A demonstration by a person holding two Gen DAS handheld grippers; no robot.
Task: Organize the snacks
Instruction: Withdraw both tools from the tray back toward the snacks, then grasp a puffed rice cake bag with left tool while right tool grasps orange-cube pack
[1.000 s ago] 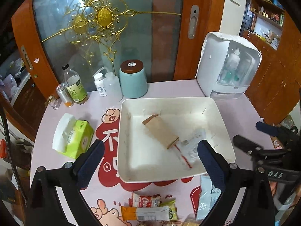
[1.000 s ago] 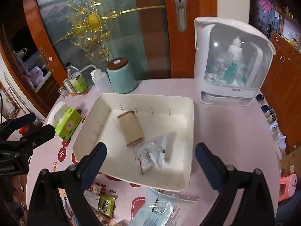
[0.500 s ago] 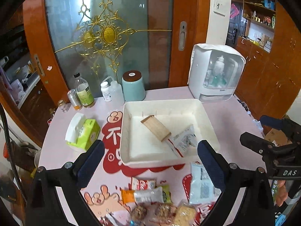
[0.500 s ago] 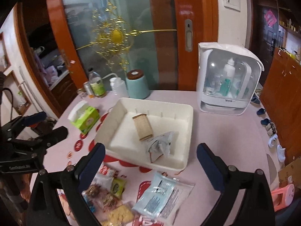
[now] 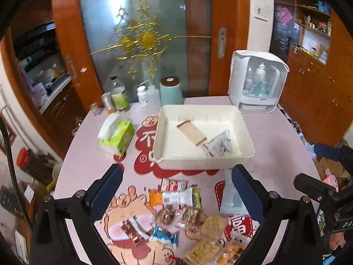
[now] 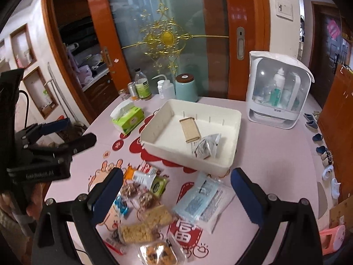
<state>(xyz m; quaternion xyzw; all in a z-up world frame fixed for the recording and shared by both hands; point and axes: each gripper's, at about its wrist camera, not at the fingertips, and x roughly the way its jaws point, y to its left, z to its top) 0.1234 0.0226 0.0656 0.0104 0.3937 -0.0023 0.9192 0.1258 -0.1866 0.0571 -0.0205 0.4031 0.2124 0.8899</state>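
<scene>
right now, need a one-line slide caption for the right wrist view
Open right gripper above loose snacks on a pink table, white tray beyond holding two packets.

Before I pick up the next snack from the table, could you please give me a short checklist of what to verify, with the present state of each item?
1. Left gripper open and holding nothing: ok.
2. Right gripper open and holding nothing: ok.
3. White rectangular plastic tray has free floor space: ok; only a brown cardboard packet and a clear crumpled bag lie inside.
4. Loose snacks within view on the pink table: ok; the orange-and-white wrapped bar lies nearest the tray.
5. Snacks separated for a clean grasp: not ok; several overlap in the pile.
6. Green tissue pack clear of the path to the tray: ok.
</scene>
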